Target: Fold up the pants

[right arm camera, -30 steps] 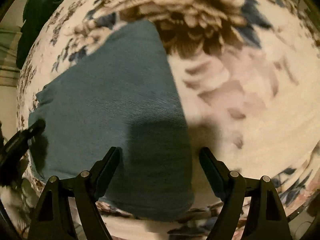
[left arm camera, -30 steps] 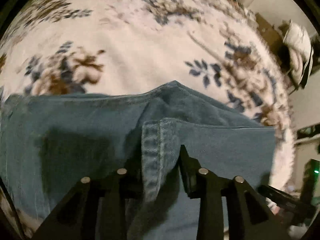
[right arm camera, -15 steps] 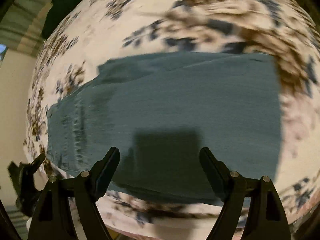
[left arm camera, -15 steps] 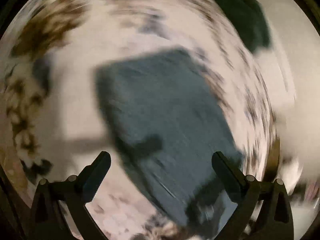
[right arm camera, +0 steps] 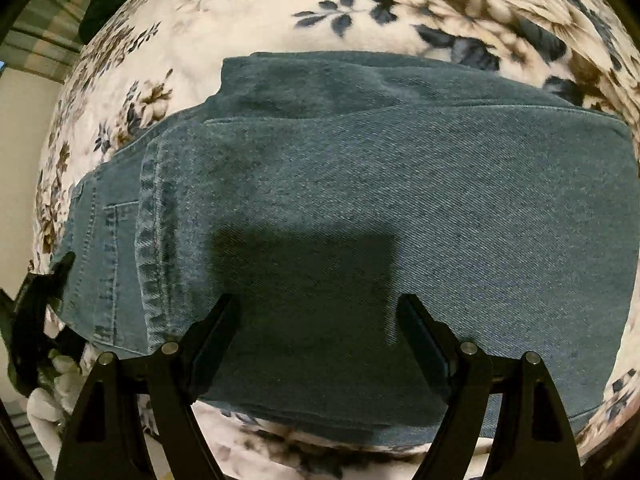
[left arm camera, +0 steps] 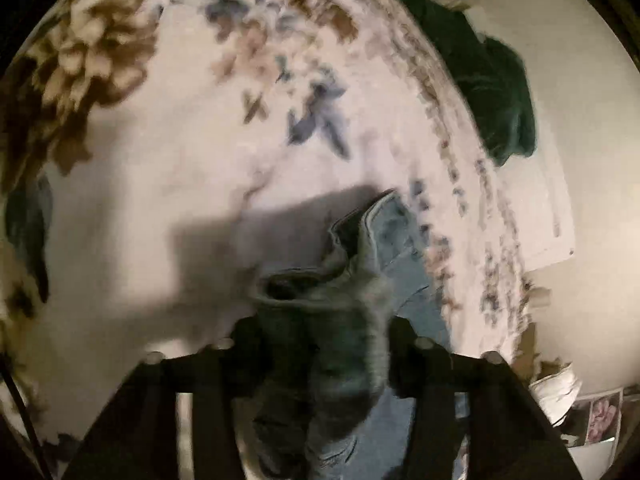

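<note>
Denim is bunching between the left gripper's (left arm camera: 326, 334) fingers (left arm camera: 404, 340), which have just been closing and are now pressing on a thick, crumpled wad of the pants (left arm camera: 340, 344); this view is blurring. Beyond that wad a hem is poking up, and past it the floral blanket (left arm camera: 160, 184) is lying bare and wide toward its far edge. A dark green garment (left arm camera: 492, 92) is sitting off the blanket's right edge, against a pale wall.

Over at the right gripper (right arm camera: 320, 344), the fingers (right arm camera: 424, 344) are standing well apart, hovering above the pants (right arm camera: 360, 200) with nothing between them. Its view is showing what the left one cannot: the pants are lying folded into a broad flat slab across the middle of the blanket (right arm camera: 480, 8), cuffs and a back pocket stacking at the slab's left end, blanket showing all round its far and right edges. The left gripper (right arm camera: 44, 292) is gripping that left end, near the blanket's left edge.
</note>
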